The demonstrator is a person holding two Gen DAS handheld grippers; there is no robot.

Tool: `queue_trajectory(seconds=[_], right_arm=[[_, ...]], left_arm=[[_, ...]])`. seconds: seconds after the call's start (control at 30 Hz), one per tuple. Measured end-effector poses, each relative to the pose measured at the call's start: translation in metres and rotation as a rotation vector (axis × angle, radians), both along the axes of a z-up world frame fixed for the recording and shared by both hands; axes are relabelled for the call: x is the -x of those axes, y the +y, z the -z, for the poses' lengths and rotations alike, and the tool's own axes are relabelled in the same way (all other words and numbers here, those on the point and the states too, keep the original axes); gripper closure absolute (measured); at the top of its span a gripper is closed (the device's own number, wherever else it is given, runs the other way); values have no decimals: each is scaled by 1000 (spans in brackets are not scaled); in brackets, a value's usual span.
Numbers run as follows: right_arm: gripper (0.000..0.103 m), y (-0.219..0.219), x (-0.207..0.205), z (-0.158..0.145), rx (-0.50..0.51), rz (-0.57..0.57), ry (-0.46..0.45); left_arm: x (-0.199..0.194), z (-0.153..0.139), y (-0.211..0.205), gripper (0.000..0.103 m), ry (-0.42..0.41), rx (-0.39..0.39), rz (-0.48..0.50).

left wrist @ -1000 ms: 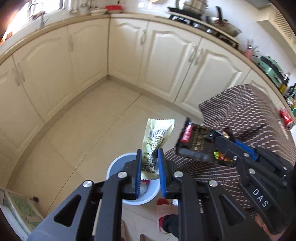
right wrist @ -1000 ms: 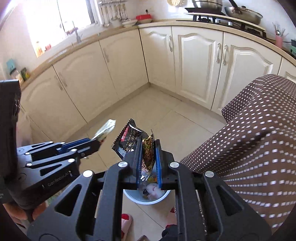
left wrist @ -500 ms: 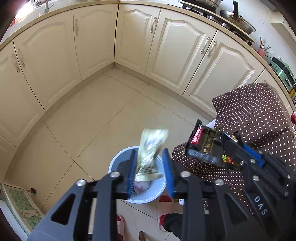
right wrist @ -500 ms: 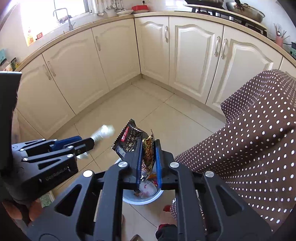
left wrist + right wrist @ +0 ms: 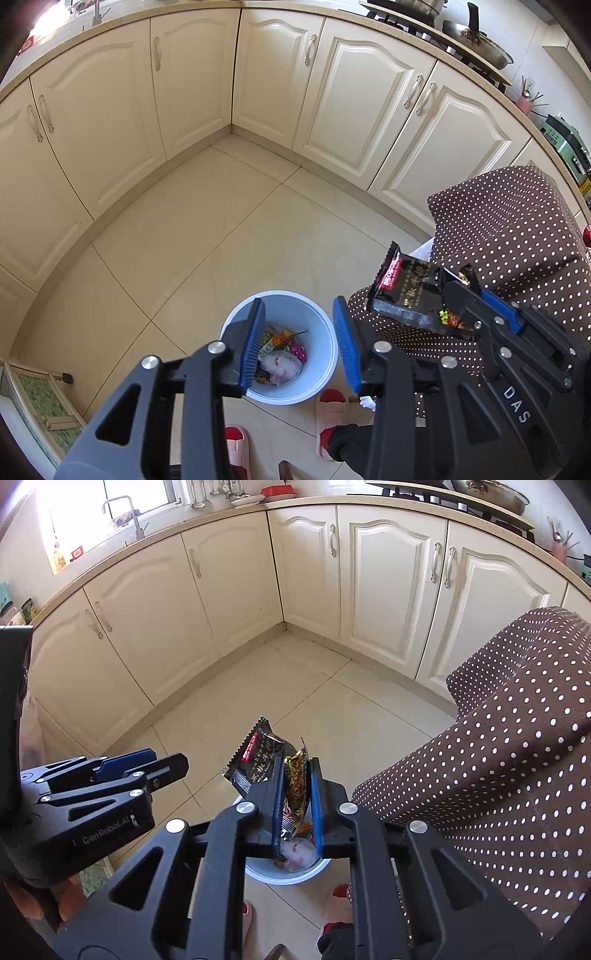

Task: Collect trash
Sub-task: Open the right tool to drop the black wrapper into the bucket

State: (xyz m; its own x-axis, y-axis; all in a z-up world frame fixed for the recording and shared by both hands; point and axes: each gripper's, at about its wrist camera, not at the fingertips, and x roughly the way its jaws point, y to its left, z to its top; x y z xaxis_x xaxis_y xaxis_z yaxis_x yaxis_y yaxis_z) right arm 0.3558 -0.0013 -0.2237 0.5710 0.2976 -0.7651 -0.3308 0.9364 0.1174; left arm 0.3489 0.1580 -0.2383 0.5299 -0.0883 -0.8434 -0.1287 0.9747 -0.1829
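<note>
Gone from the left gripper (image 5: 299, 339) is the pale wrapper it pinched a second ago: its jaws have just been opening and now stand spread and empty above the bin (image 5: 325, 332), where trash already lies. Beside it, the right gripper (image 5: 297, 775) stays pressed together on the black packet (image 5: 255, 757), over the bin and probably next to drop.

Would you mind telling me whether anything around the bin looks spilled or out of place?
Nothing stands out. The trash sits inside the pale blue bin, none on the floor tiles around it. The black wrapper is clamped in the right gripper above the bin.
</note>
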Motion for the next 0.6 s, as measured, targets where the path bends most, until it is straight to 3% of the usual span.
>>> queue_trajectory(seconds=[0.5, 0.6], right_arm=[[89, 13, -4, -2, -25, -22, 5], [87, 16, -6, -1, -39, -24, 15]], left_arm=[[8, -9, 9, 65, -21, -7, -23], [10, -9, 12, 61, -25, -12, -28]])
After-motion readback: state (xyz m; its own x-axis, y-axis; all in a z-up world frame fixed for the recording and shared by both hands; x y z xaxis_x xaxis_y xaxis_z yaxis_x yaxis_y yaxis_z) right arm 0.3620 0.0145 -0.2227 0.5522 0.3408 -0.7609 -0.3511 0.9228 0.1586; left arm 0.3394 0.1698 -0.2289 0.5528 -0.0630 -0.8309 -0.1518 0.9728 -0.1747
